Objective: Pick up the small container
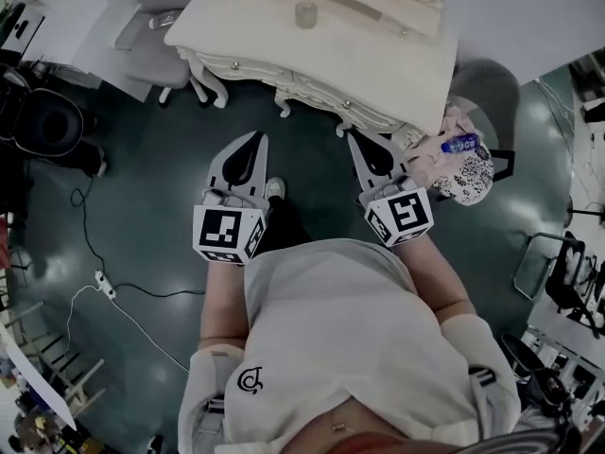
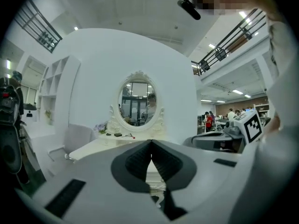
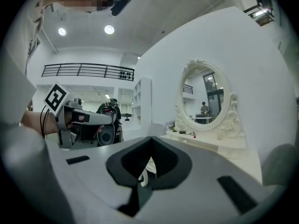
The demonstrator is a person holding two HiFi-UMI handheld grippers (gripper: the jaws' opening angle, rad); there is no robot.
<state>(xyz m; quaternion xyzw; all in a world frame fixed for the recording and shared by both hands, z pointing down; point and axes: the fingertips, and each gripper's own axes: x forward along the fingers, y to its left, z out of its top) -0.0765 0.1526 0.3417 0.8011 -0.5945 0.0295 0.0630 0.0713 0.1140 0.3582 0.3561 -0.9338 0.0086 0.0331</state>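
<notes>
My left gripper (image 1: 257, 140) and right gripper (image 1: 355, 138) are both closed and empty. The small container (image 1: 305, 14) stands on the tabletop (image 1: 388, 74) at twelve o'clock, well apart from them. It looks light, rigid and perhaps slick, so I'd pinch its sides at mid-height.

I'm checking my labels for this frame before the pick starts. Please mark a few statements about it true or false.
1. The left gripper is shut with nothing in it. True.
2. The right gripper holds the small container. False: the container stands on the dressing table, and that gripper is shut and empty.
3. An oval mirror stands on the dressing table. True.
4. The water bottle lies on the floor beside the left gripper. False: it rests on a bundle of cloth by the table's right end, nearer the right gripper.
</notes>
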